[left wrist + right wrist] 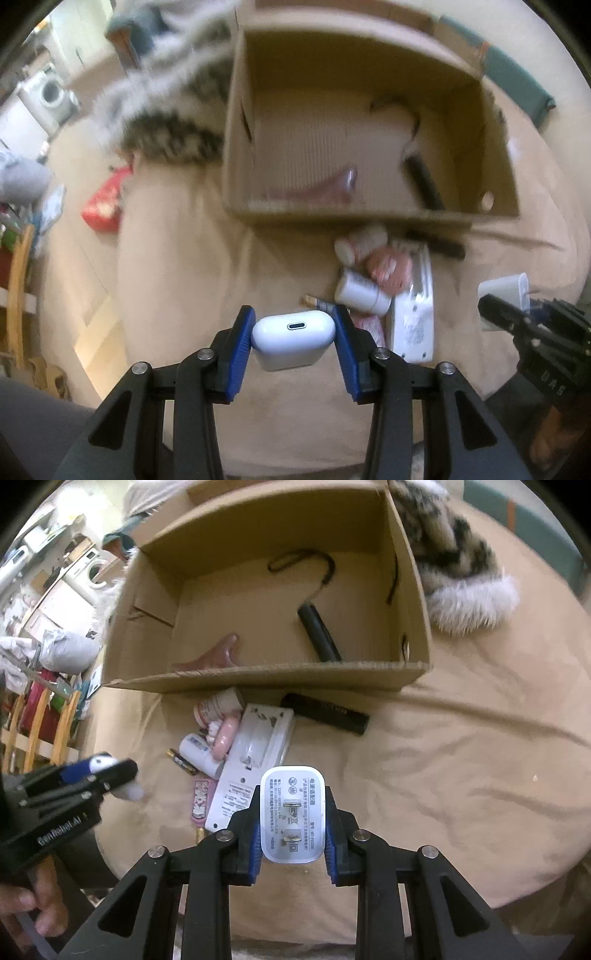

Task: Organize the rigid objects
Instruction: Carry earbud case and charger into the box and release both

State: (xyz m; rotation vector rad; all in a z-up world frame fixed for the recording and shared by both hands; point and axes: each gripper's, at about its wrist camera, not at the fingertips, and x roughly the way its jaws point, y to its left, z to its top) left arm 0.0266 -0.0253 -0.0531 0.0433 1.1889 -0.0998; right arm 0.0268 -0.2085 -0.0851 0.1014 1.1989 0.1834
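dominating both views, the open cardboard box (pixel 280 679) sits on a tan bedspread (pixel 461 757) and already contains a black cylinder with a strap (pixel 318 633) and a pink item (pixel 214 659). just outside its near wall lies a loose pile: a white power strip (pixel 255 760), a black tube (pixel 325 714), small bottles and a battery. the right gripper (pixel 293 823) pinches a white plug adapter (pixel 293 818) with its prongs facing the camera, while the left gripper (pixel 293 338) clamps a white earbud case (pixel 291 339); both hang short of the box. the sensible step is probably carrying each over the near wall, lowering well inside, and releasing onto bare floor beside the cylinder, one hand at a time so the tools don't collide.
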